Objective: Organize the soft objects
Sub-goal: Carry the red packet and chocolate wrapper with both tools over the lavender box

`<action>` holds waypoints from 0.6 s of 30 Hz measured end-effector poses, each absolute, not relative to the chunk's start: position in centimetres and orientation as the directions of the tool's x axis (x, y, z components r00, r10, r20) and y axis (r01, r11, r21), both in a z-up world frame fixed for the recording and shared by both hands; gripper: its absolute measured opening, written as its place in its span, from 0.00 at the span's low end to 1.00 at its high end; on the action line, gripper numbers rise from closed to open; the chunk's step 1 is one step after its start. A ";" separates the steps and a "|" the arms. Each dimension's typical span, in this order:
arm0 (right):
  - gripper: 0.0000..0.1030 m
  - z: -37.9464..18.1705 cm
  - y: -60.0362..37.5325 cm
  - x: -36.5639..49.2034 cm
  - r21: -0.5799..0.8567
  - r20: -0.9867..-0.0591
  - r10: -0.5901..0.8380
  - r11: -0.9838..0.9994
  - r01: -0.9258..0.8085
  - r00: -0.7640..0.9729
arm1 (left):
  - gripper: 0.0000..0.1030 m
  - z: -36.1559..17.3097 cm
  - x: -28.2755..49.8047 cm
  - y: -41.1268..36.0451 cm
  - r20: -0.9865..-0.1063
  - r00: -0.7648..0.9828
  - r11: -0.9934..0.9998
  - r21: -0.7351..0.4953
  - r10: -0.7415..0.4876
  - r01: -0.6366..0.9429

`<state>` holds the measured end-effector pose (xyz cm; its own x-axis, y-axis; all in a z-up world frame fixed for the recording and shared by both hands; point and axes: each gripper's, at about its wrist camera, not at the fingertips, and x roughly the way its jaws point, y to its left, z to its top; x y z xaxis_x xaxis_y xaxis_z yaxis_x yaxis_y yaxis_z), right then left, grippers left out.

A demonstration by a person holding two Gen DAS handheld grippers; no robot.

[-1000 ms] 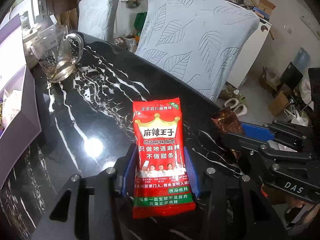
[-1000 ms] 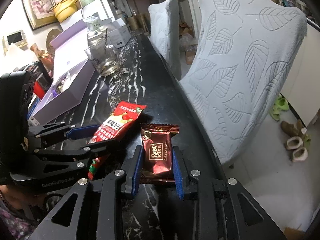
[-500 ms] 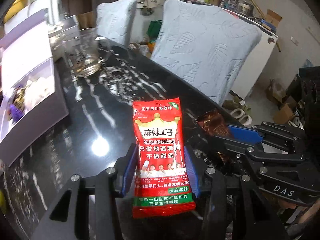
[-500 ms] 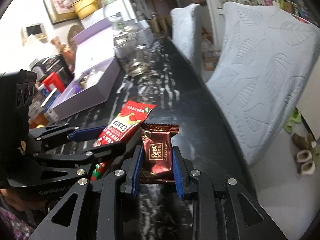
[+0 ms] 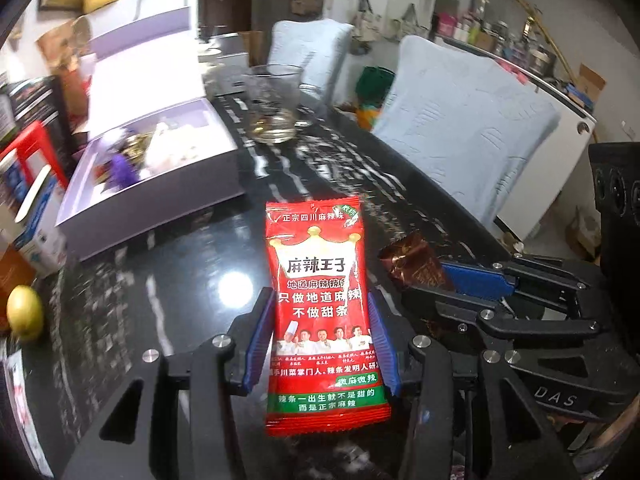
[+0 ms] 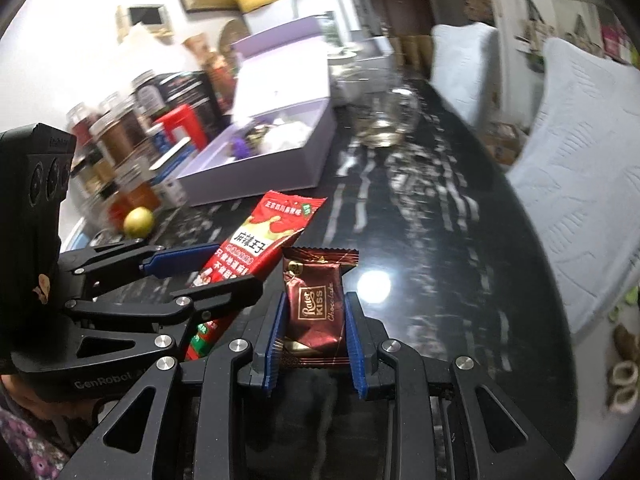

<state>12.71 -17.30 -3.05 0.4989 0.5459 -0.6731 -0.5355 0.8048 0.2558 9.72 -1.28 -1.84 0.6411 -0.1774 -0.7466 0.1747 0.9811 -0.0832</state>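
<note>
My left gripper [image 5: 320,336] is shut on a red spicy-snack packet [image 5: 320,300], held above the black marble table [image 5: 192,280]. My right gripper [image 6: 314,332] is shut on a dark red chocolate packet [image 6: 316,304]. In the left wrist view the right gripper [image 5: 460,280] is close on the right with the chocolate packet [image 5: 416,264]. In the right wrist view the left gripper [image 6: 200,268] is close on the left with the red packet [image 6: 260,240]. An open lilac box [image 5: 152,184] with several wrapped items lies ahead to the left; it also shows in the right wrist view [image 6: 264,168].
A glass jug [image 5: 276,108] stands behind the box. A yellow-green fruit [image 5: 24,312] lies at the left table edge. Jars and boxes [image 6: 120,140] crowd the far left side. Two chairs with pale blue covers [image 5: 460,128] stand along the table's right edge.
Both grippers have swung left with their packets held. The lilac box now lies ahead of them, and the glass jug has shifted toward centre view.
</note>
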 end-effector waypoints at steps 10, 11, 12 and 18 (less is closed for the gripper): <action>0.27 -1.9 -11.6 11.3 0.247 -0.646 0.616 0.727 -0.640 0.451 | 0.44 -0.2 7.5 4.1 -0.705 0.699 0.993 -0.082 -0.116 0.082; 0.27 -1.6 -11.0 11.3 0.241 -0.642 0.621 0.720 -0.650 0.449 | 0.44 0.0 7.6 4.6 -0.701 0.704 0.994 -0.082 -0.112 0.077; 0.27 -1.4 -10.6 11.2 0.237 -0.639 0.625 0.715 -0.658 0.448 | 0.44 0.3 7.5 5.1 -0.695 0.711 0.994 -0.080 -0.107 0.071; 0.27 0.2 -7.5 11.6 0.201 -0.612 0.647 0.684 -0.701 0.456 | 0.44 1.9 7.8 7.9 -0.655 0.751 0.996 -0.073 -0.083 0.047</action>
<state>11.56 -7.49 0.24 0.4555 0.6466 -0.6118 -0.7010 0.6842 0.2011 7.78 7.88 1.87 0.7508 -0.0831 -0.6553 0.0467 0.9962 -0.0729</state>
